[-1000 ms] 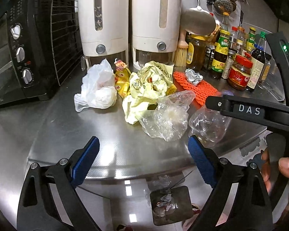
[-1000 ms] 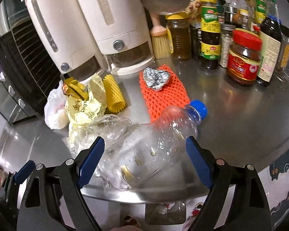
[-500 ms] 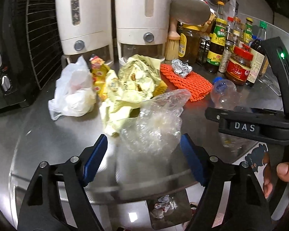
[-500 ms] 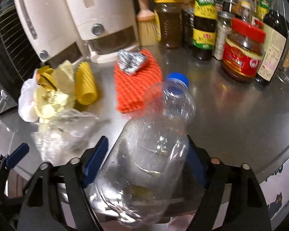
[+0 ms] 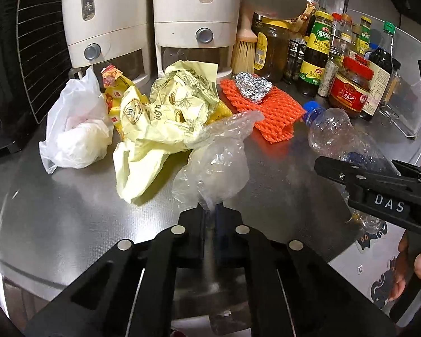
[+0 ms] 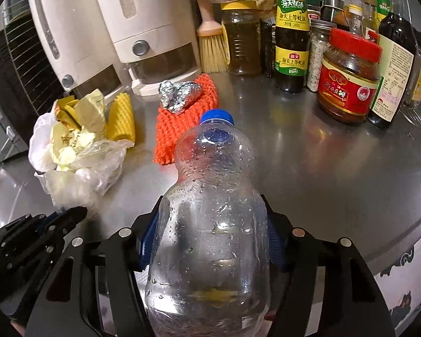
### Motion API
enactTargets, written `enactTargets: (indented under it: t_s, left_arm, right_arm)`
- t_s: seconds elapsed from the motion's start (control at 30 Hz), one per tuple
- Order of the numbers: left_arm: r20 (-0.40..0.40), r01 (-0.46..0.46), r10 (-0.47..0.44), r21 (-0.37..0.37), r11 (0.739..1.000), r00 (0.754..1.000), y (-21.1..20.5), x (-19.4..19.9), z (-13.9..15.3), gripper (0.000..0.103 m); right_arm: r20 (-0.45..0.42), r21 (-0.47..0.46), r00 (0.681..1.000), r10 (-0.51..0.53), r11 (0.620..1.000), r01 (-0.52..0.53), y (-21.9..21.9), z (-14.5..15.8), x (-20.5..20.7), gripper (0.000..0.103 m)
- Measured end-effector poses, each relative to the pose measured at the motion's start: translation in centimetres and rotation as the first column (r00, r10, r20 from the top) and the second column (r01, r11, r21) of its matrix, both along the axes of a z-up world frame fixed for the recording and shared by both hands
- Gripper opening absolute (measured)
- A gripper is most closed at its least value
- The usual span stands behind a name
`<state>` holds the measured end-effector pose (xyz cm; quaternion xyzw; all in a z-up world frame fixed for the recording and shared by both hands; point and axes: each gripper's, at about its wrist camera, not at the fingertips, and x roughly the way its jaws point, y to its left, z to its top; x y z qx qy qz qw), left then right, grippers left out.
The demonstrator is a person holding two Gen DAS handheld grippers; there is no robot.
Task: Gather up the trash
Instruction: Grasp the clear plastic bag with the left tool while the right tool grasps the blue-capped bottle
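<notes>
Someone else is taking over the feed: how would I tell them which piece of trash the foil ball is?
Find the two white dispensers at the back of the steel counter. In front of the right one lies an orange foam net, and the crumpled foil ball sits on it. It is the only silvery, metallic scrap; its neighbours are plastic, paper or foam.

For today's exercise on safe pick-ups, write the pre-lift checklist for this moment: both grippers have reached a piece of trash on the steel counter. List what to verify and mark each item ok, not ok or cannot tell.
1. Left gripper shut on the clear plastic bag: ok, jaws pinch its near edge.
2. Right gripper on the plastic bottle: ok, pads press on both sides, jaws closing.
3. Bottle cap on: ok.
4. Bottle empty: not ok, droplets and some residue show inside.
5. Bag free of the yellow paper wrapper: cannot tell, they overlap.
6. Sauce jar clear of the bottle: ok.
</notes>
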<state>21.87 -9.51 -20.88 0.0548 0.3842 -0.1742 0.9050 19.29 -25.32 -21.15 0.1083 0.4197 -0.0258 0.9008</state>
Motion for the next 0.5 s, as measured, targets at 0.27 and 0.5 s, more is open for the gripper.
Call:
enactTargets:
  t_s: [0.27,0.5]
  left_arm:
    - [-0.014,-0.040,0.040,-0.013,0.999,0.999,1.2,-3.9,0.8,0.002]
    - [-0.019,-0.055,0.054,-0.018,0.998,0.998,2.0,-8.6,0.5,0.002]
  right_arm:
    - [0.018,0.001,1.000,0.003,1.000,-0.003,0.7,1.0,-3.7,0.064]
    - [0.032,0.025,0.999,0.026,0.999,-0.027,1.2,1.2,-8.5,0.064]
